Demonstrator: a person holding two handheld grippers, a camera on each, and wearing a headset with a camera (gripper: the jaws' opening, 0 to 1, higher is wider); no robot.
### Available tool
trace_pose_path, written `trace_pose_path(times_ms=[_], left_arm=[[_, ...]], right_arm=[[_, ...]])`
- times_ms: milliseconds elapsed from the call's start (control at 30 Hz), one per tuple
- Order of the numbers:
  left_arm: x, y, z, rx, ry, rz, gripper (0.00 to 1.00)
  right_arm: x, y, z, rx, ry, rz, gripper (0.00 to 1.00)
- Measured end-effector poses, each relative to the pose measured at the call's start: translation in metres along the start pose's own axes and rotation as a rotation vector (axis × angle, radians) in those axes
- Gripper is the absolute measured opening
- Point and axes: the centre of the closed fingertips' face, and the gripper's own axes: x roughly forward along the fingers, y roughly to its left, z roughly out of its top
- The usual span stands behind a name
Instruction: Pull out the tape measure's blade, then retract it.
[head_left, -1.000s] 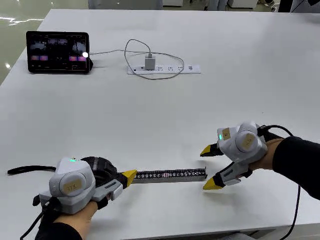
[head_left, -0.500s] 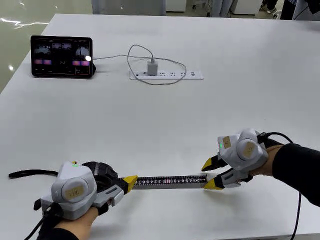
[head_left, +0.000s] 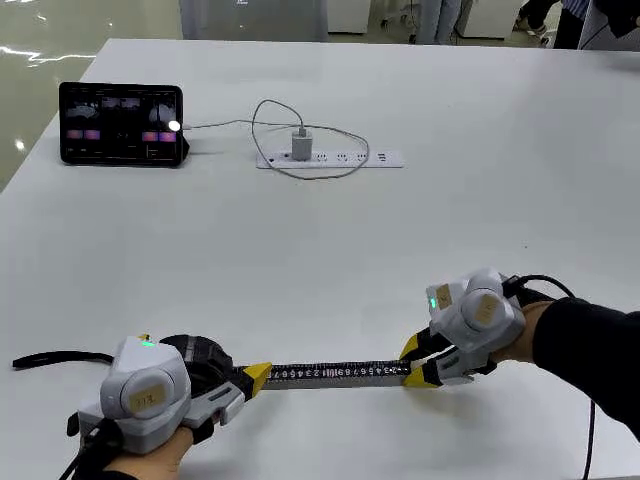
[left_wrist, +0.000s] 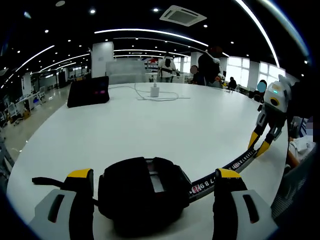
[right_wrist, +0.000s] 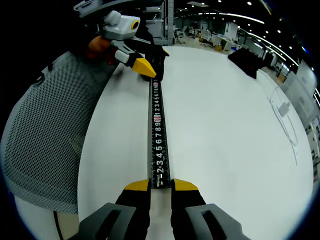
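while low, right claw (right_wrist: 161, 186) on blade (right_wrist: 158, 125)

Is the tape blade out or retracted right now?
Out: the blade stretches along the table from the case in the left tongs to the right tongs.

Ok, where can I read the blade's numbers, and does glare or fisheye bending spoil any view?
Right gripper view: digits on the blade sharp and glare-free. Head view: digits in focus but too small; glare sits on the floor, off the table. Left gripper view: fisheye bows the table edge, few digits legible.
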Motion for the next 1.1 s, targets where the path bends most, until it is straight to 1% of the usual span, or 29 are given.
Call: trace_pose_path(times_ms=[100, 167, 200, 267, 300, 333, 400, 433, 467, 500, 533, 567, 667, 733, 800, 867, 900, 1033, 1067, 1100], left_arm=[[0.001, 0.003, -0.003, -0.019, 0.017, 0.006, 0.95], [-0.001, 0.004, -0.004, -0.027, 0.019, 0.006, 0.93], [-0.002, 0.004, -0.004, -0.026, 0.022, 0.007, 0.91], [-0.004, 0.007, -0.004, -0.028, 0.027, 0.016, 0.86], [-0.004, 0.008, -0.003, -0.035, 0.025, 0.021, 0.84], [-0.004, 0.01, 0.0, -0.049, 0.015, 0.026, 0.83], [-0.004, 0.011, 0.0, -0.048, 0.018, 0.034, 0.8], [-0.005, 0.012, -0.001, -0.047, 0.025, 0.039, 0.78], [-0.006, 0.012, -0.002, -0.05, 0.037, 0.041, 0.75], [-0.006, 0.01, -0.005, -0.052, 0.061, 0.035, 0.72], [-0.007, 0.012, -0.005, -0.038, 0.062, 0.049, 0.69], [-0.008, 0.013, -0.003, -0.033, 0.058, 0.054, 0.66], [-0.009, 0.013, -0.004, -0.045, 0.064, 0.052, 0.65], [-0.009, 0.013, -0.004, -0.048, 0.064, 0.051, 0.65], [-0.009, 0.013, -0.004, -0.046, 0.064, 0.049, 0.65], [-0.009, 0.012, -0.004, -0.035, 0.061, 0.048, 0.64], [-0.009, 0.012, -0.004, -0.035, 0.062, 0.048, 0.64], [-0.009, 0.012, -0.004, -0.031, 0.066, 0.047, 0.64], [-0.009, 0.012, -0.004, -0.026, 0.068, 0.047, 0.64], [-0.009, 0.012, -0.005, -0.024, 0.07, 0.048, 0.63]], right_arm=[[0.001, -0.001, 0.001, 0.017, 0.014, 0.005, 0.11], [0.0, 0.0, 0.0, 0.085, 0.035, 0.019, 0.11], [0.001, -0.001, 0.001, 0.065, 0.041, 0.019, 0.11], [0.002, -0.001, 0.002, 0.074, 0.063, 0.015, 0.11], [0.002, -0.001, 0.001, 0.072, 0.071, 0.016, 0.11], [0.002, 0.0, 0.001, 0.054, 0.084, 0.019, 0.11], [0.003, 0.0, 0.0, 0.038, 0.097, 0.011, 0.11], [0.003, 0.0, 0.0, 0.03, 0.105, 0.007, 0.11], [0.003, 0.0, -0.001, -0.007, 0.123, 0.008, 0.11], [0.004, 0.001, 0.0, -0.015, 0.131, 0.007, 0.11], [0.004, 0.0, 0.0, -0.007, 0.133, 0.008, 0.11], [0.004, 0.0, 0.0, -0.015, 0.143, 0.015, 0.11], [0.004, -0.001, 0.0, -0.01, 0.168, 0.019, 0.11], [0.004, -0.001, 0.0, 0.002, 0.182, 0.012, 0.11], [0.004, -0.001, 0.0, 0.004, 0.18, 0.01, 0.11], [0.004, -0.001, 0.0, 0.028, 0.164, 0.002, 0.11], [0.003, -0.002, -0.001, 0.027, 0.155, 0.0, 0.11], [0.003, -0.001, 0.0, 0.013, 0.156, 0.001, 0.1], [0.004, -0.002, 0.0, 0.04, 0.16, 0.001, 0.1], [0.004, -0.003, 0.0, 0.047, 0.159, 0.001, 0.1]])
